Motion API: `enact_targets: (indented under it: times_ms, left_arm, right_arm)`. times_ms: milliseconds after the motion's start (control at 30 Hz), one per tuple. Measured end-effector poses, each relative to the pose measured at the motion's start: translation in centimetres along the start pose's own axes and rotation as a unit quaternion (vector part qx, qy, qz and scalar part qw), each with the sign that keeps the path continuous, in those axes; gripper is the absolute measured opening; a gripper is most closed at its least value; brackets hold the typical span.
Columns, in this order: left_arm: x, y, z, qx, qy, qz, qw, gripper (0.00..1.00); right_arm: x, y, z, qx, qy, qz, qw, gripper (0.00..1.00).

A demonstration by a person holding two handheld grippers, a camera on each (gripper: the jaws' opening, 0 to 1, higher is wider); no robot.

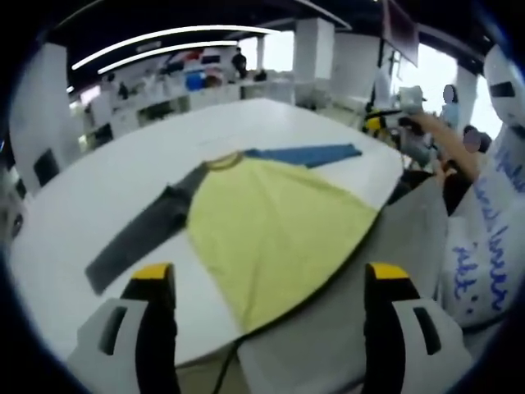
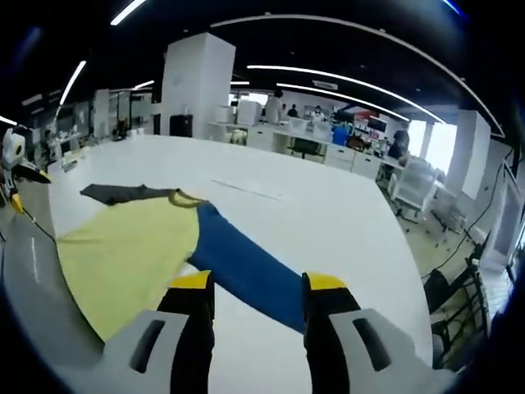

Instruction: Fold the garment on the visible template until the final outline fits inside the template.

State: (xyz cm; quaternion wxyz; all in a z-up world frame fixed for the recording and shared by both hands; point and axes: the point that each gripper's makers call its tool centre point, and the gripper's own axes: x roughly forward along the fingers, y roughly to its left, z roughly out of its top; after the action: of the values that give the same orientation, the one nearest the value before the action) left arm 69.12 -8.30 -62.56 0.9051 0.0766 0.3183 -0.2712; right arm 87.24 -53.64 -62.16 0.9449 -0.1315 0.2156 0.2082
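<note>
Currently both the left gripper (image 1: 271, 287) and right gripper (image 2: 258, 283) gape empty above the garment (image 1: 271, 222).

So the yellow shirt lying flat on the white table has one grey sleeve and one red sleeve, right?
Not quite: the second sleeve is blue, not red, as the right gripper view shows. The rest holds: the yellow shirt lies flat on the white table, with one grey sleeve.

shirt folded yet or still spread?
Spread. The shirt lies flat on the table, grey sleeve and blue sleeve both stretched outward, no folds; its hem hangs over the edge.
</note>
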Motion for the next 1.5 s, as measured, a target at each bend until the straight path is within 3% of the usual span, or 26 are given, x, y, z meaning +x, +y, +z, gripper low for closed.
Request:
enact_targets:
  times_ms: [500,1500]
  left_arm:
    - [0.2,0.5,0.6,0.006,0.005,0.004,1.0000,0.90]
    - [0.1,1.1,0.6,0.004,0.021,0.011,0.9997,0.87]
  right_arm:
    - [1.7,-5.2,-2.1,0.000,0.022,-0.049,0.9986,0.20]
    - [5.5,-10.1,-8.9,0.039,0.118,-0.066,0.9901,0.15]
